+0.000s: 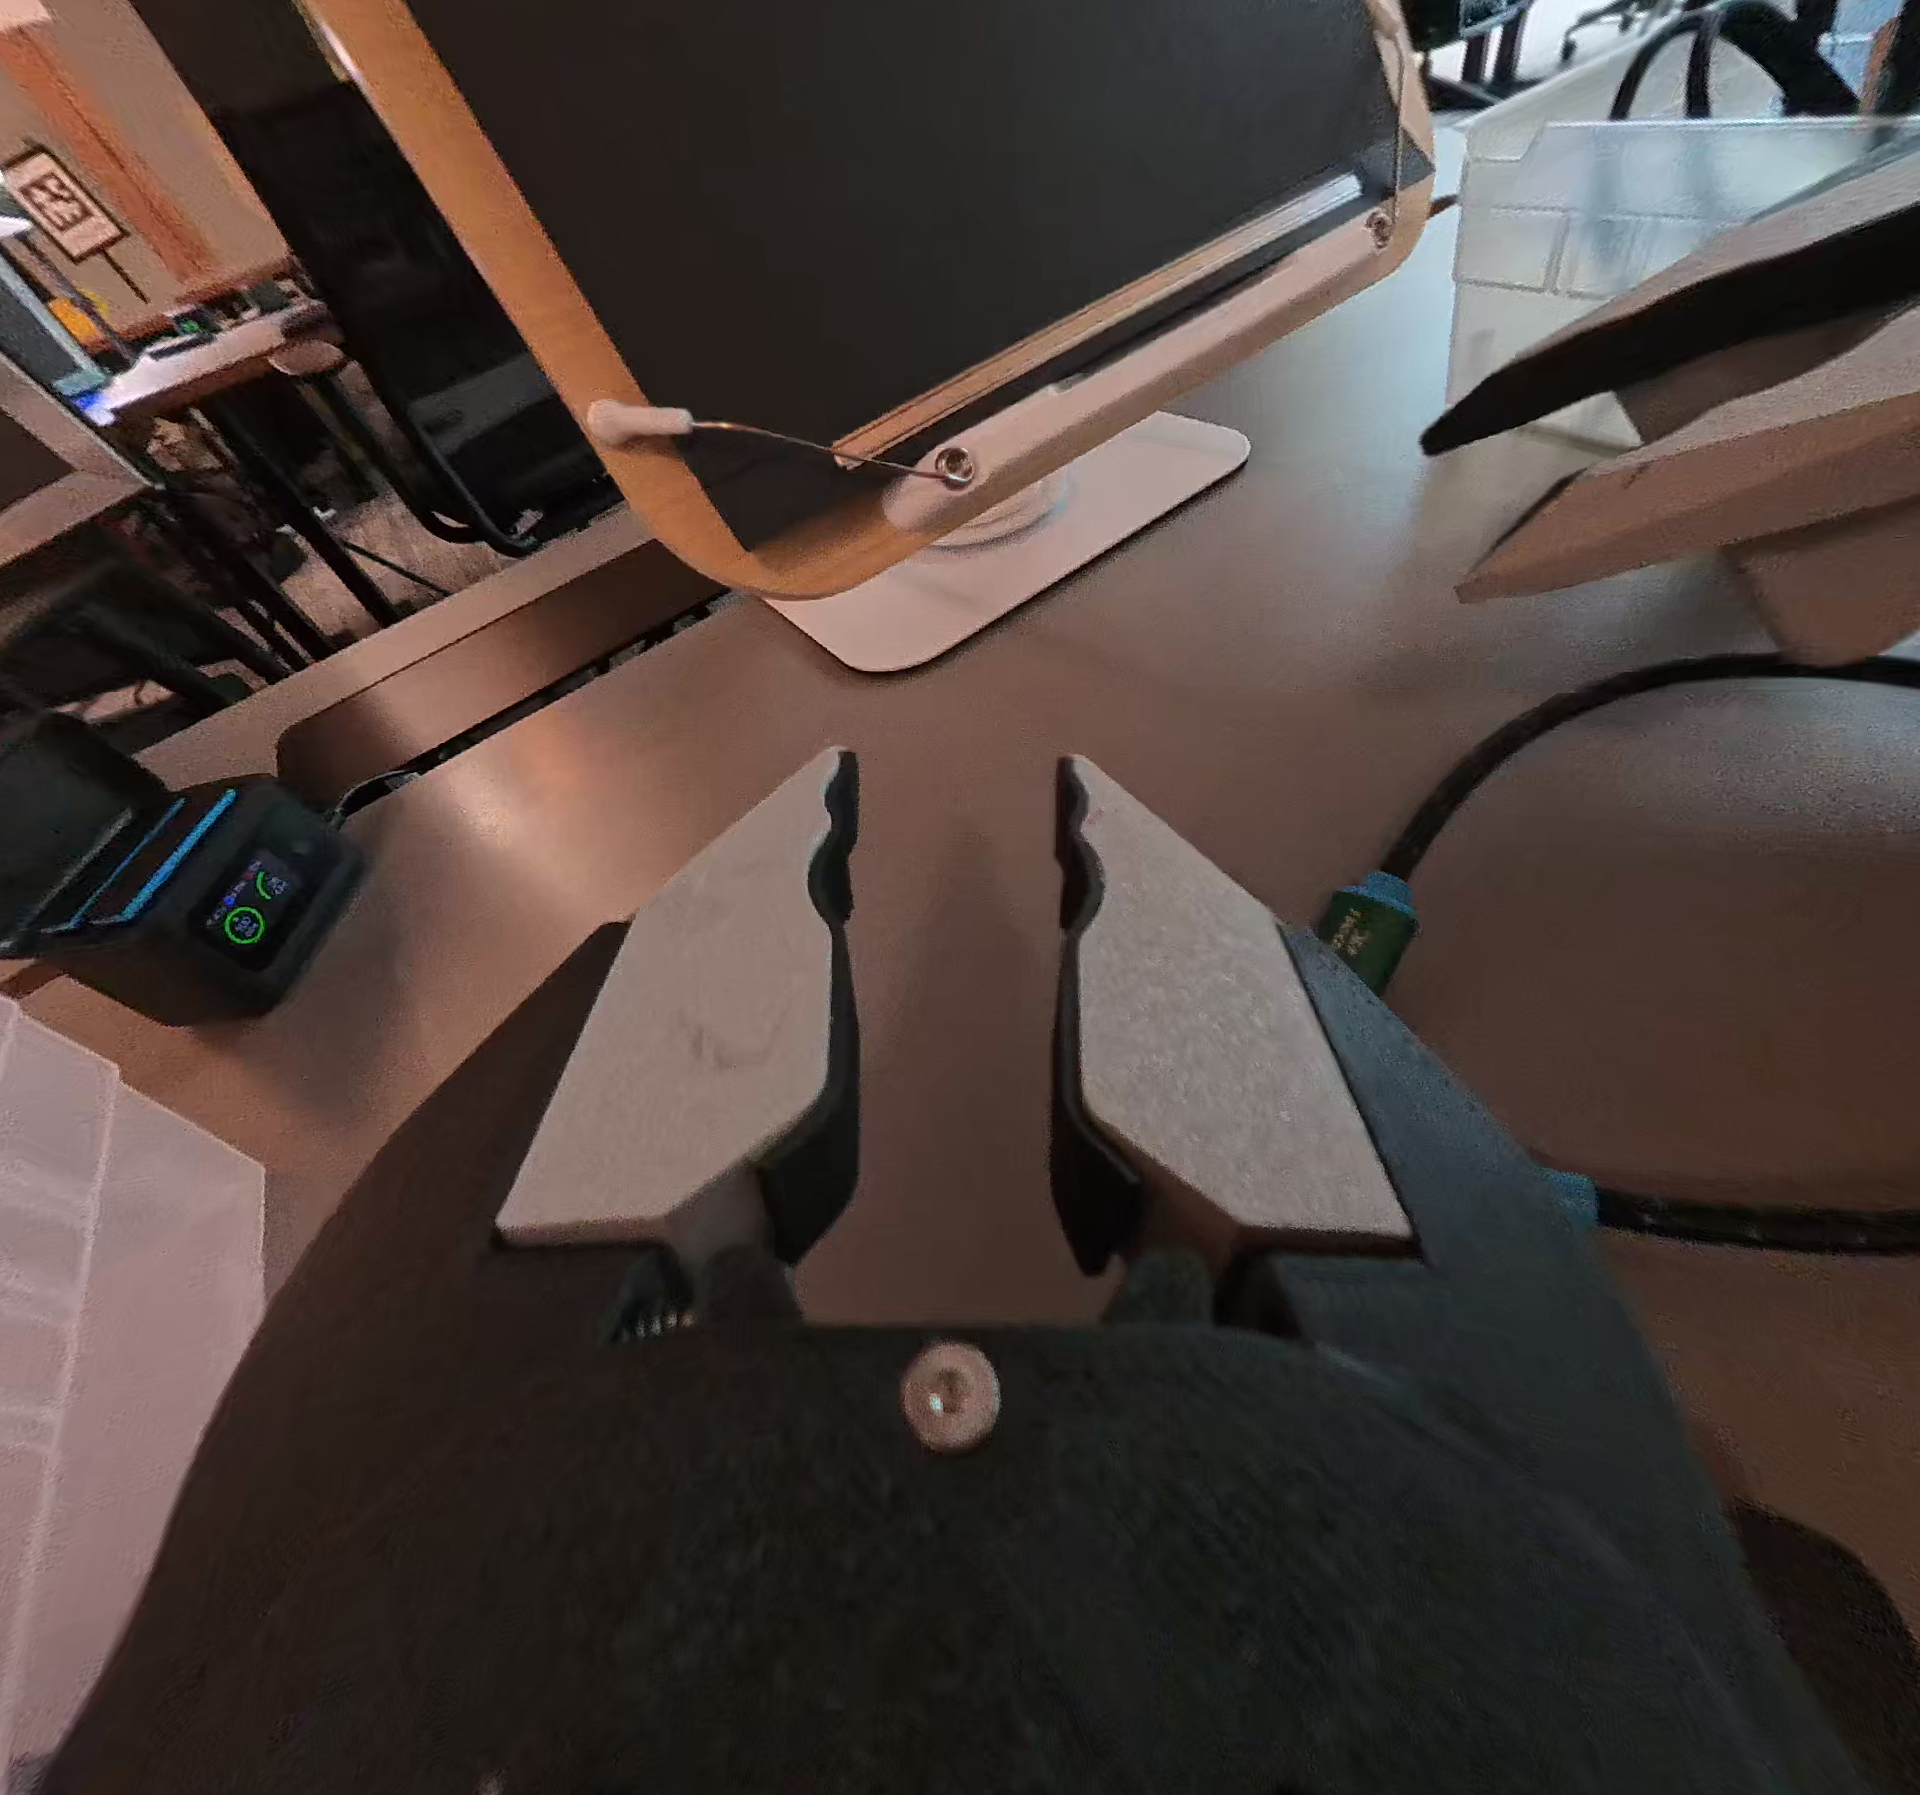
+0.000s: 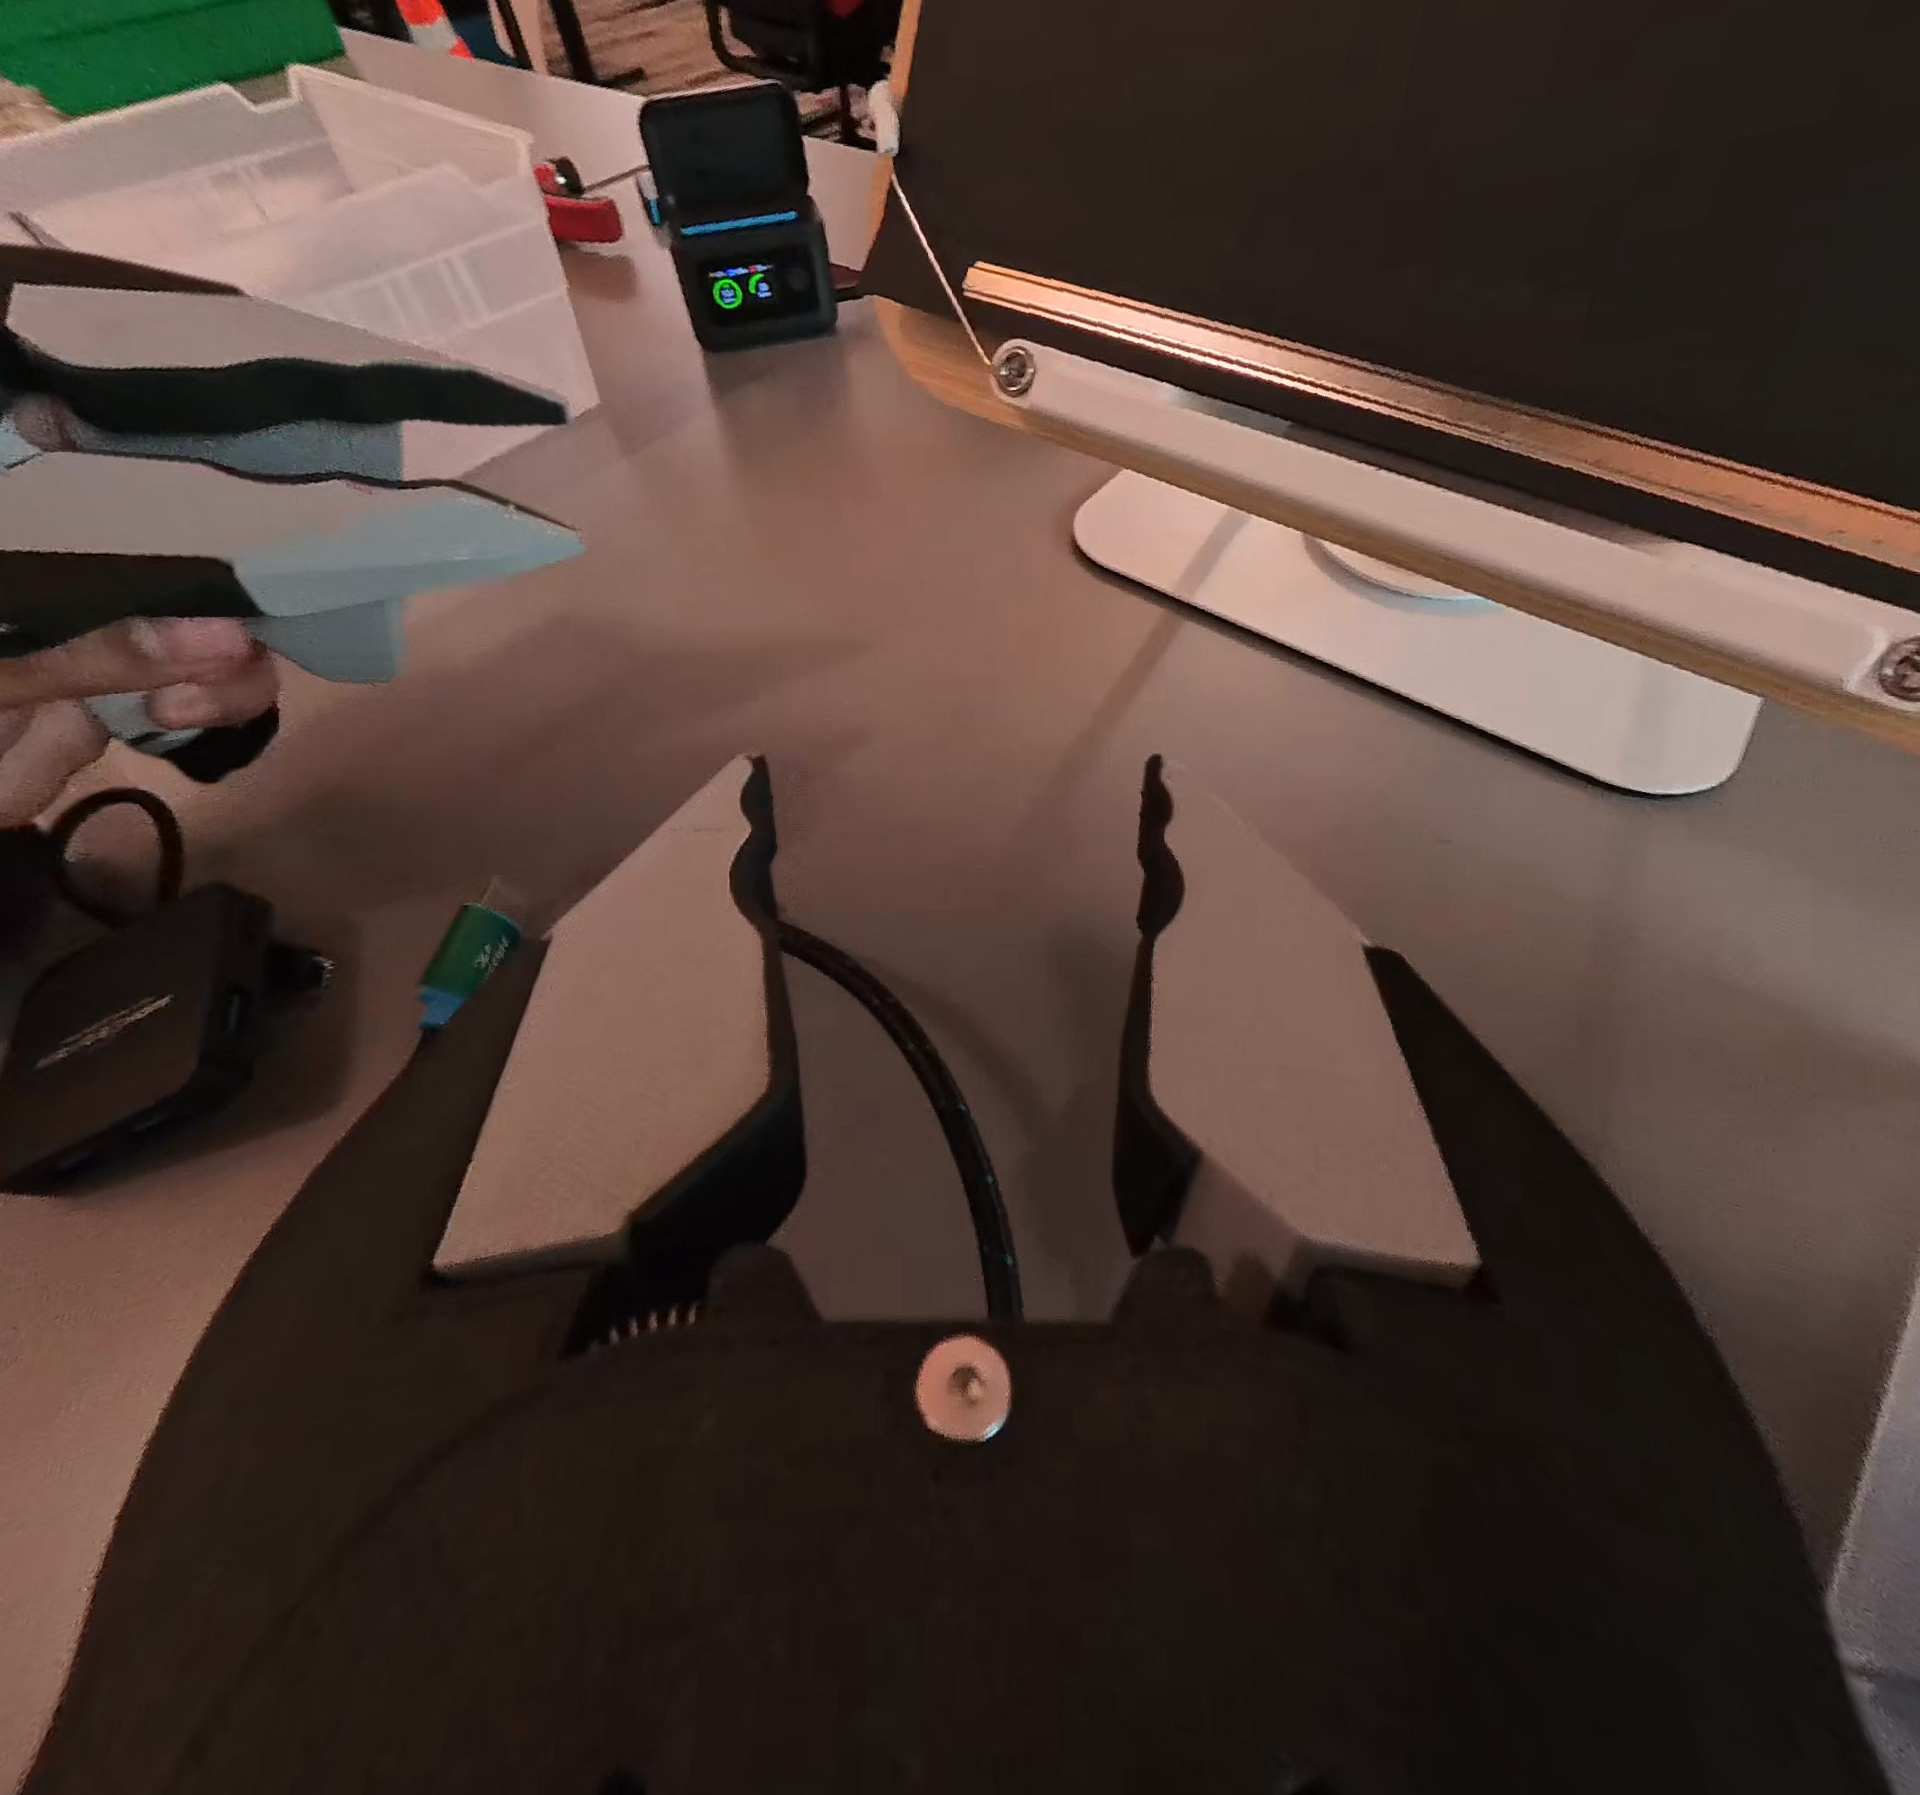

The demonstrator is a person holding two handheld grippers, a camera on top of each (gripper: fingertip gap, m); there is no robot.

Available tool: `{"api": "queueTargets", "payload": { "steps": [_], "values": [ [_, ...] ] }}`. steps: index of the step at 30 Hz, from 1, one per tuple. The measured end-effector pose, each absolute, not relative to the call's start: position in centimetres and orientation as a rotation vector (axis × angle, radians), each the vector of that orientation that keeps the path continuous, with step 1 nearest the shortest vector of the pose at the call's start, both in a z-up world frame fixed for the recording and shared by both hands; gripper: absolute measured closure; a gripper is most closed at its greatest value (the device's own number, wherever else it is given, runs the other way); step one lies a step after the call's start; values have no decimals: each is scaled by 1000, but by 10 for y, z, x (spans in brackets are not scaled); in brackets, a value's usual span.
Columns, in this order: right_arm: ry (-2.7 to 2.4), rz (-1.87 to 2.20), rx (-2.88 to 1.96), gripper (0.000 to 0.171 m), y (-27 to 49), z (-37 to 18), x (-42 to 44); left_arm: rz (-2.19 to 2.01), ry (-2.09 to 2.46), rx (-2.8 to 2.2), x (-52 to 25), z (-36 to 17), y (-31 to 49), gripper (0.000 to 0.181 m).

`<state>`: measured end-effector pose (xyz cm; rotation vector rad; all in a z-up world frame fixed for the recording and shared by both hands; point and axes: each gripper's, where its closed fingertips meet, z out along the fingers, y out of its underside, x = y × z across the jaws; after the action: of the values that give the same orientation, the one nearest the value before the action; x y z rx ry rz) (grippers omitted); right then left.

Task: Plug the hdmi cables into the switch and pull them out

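Observation:
The black HDMI switch [image 2: 125,1028] lies on the table at the left of the right wrist view. A green HDMI plug [image 2: 473,950] lies loose just right of it, not inserted; it also shows in the left wrist view [image 1: 1366,924]. Its black cable [image 2: 935,1070] runs on the table between my right gripper's fingers, untouched, and loops at the right of the left wrist view [image 1: 1507,737]. My right gripper [image 2: 954,779] is open and empty above it. My left gripper [image 1: 956,779] is open and empty over bare table. Each gripper shows in the other's view [image 2: 416,457] [image 1: 1662,374].
A monitor [image 1: 831,135] on a white base [image 1: 1039,540] stands straight ahead. A small black device with a lit screen [image 2: 753,280] sits left of it. A white plastic bin [image 2: 364,218] and a red object [image 2: 582,213] are at the far left. A hand [image 2: 94,706] holds the left gripper. My left gripper's tips are some 15 cm from the black HDMI switch [image 2: 125,1028].

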<state>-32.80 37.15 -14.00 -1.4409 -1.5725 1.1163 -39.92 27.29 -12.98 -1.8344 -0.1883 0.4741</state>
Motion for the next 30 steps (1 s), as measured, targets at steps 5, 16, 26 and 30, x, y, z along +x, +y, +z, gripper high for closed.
{"api": "queueTargets", "payload": {
  "steps": [5,16,26,30],
  "values": [
    [-1590,1170,-1447,93,363,-142,-335,516,-153,-1873,-404,-136,267,144],
    [-1749,1087,-1287,93,323,-154,-338,533,-204,-1800,-414,-119,259,152],
    [-1997,1415,-1001,84,209,-136,-292,542,-238,-1807,-424,-123,255,152],
    [-2265,1244,-989,79,165,-182,-280,572,-230,-1831,-427,-128,255,152]
  ]
}}
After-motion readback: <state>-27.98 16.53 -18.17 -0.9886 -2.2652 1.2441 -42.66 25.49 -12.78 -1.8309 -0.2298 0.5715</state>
